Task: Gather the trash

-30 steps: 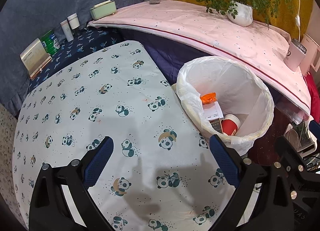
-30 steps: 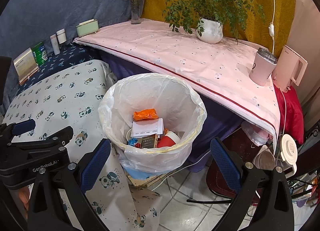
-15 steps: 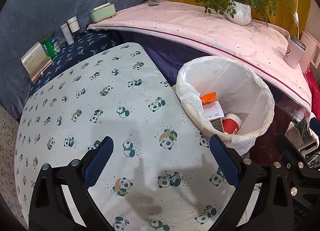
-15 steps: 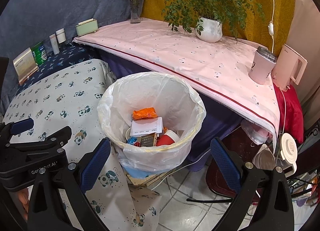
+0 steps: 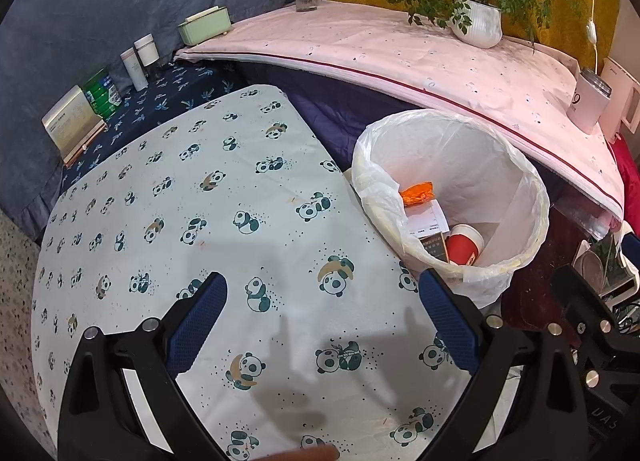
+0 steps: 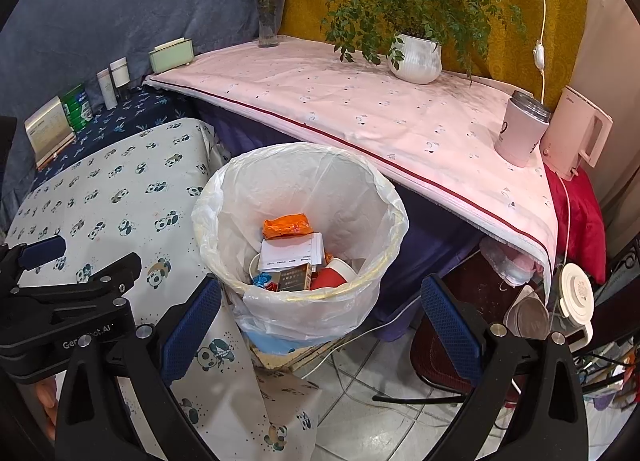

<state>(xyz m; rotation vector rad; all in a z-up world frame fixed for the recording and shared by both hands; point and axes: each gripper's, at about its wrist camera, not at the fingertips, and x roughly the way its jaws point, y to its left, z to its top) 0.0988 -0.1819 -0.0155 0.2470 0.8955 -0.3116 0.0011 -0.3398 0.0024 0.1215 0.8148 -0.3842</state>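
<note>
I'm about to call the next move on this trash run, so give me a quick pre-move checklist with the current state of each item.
1. Left gripper open and holding nothing: ok.
2. Right gripper open and holding nothing: ok.
3. Trash bin upright, liner folded over the rim: ok.
4. Room left in the bin above the orange wrapper, paper slip and red cup: ok.
5. Panda tablecloth free of loose trash in the part both views show: ok.
6. Trash left elsewhere, such as the floor behind the bin: cannot tell.
</note>
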